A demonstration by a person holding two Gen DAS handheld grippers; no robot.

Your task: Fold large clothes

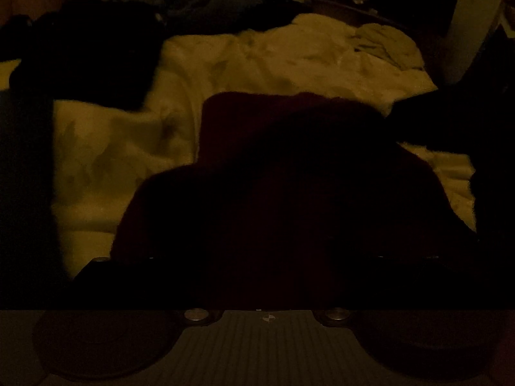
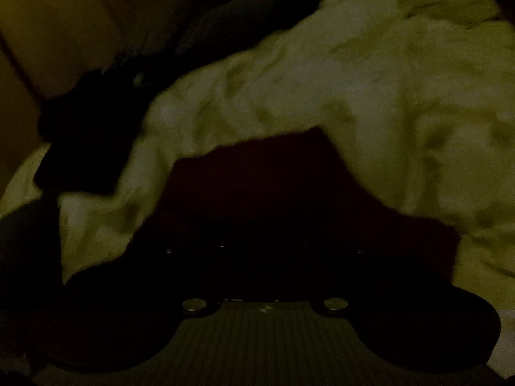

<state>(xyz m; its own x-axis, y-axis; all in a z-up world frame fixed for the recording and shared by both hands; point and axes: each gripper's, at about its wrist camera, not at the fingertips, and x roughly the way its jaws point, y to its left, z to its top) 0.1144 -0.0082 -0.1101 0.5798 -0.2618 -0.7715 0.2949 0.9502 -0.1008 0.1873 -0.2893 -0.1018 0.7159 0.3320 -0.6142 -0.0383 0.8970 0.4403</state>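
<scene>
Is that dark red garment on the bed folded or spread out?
Partly folded, it seems: the dark red garment shows a stepped, layered outline on the pale bedding. Too dark to be sure.

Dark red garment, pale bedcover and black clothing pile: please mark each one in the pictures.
dark red garment (image 1: 289,173): left wrist view, its middle.
pale bedcover (image 2: 370,90): right wrist view, a bare wrinkled part.
black clothing pile (image 1: 87,61): left wrist view, its middle.

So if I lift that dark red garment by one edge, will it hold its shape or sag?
Likely sag: the dark red garment already lies in soft humps on the pale bedding. It looks thick, so probably weighty for cloth. Its fuzzy edges suggest it would drag rather than slide, though the dim light leaves the texture uncertain.
</scene>
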